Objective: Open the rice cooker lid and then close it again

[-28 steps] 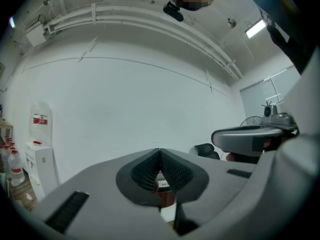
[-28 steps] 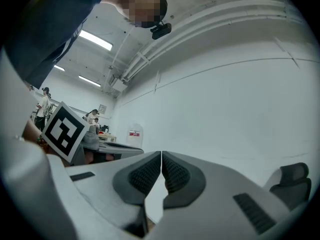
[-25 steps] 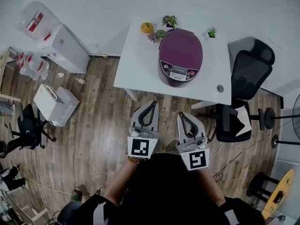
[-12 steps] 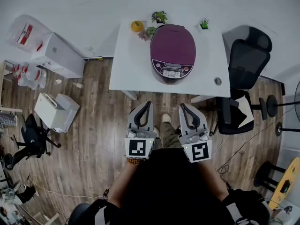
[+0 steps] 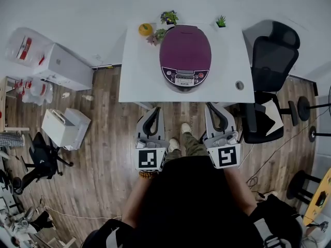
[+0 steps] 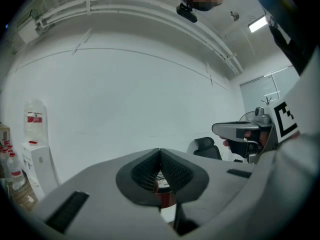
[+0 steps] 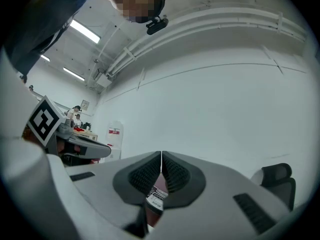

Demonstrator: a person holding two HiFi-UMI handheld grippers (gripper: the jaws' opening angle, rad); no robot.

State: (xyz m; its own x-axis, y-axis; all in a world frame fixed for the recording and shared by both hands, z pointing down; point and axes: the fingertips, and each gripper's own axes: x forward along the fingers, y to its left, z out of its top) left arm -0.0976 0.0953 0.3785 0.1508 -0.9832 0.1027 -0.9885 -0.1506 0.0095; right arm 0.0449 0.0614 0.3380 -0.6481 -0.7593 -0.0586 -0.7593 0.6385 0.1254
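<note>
Head view: L tongs (image 5: 156,110), R tongs (image 5: 209,106) closed, empty

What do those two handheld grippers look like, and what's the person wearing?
The left gripper and the right gripper look alike: pale grey shells tapering to black curved jaws. Each carries a white cube printed with a black square marker. Close up, the pads are dark with a fine ribbed texture. The person wears a black top.

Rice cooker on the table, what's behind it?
Behind the rice cooker stand a potted plant, a smaller plant and an orange fruit. The cooker hides anything tight against its back.
</note>
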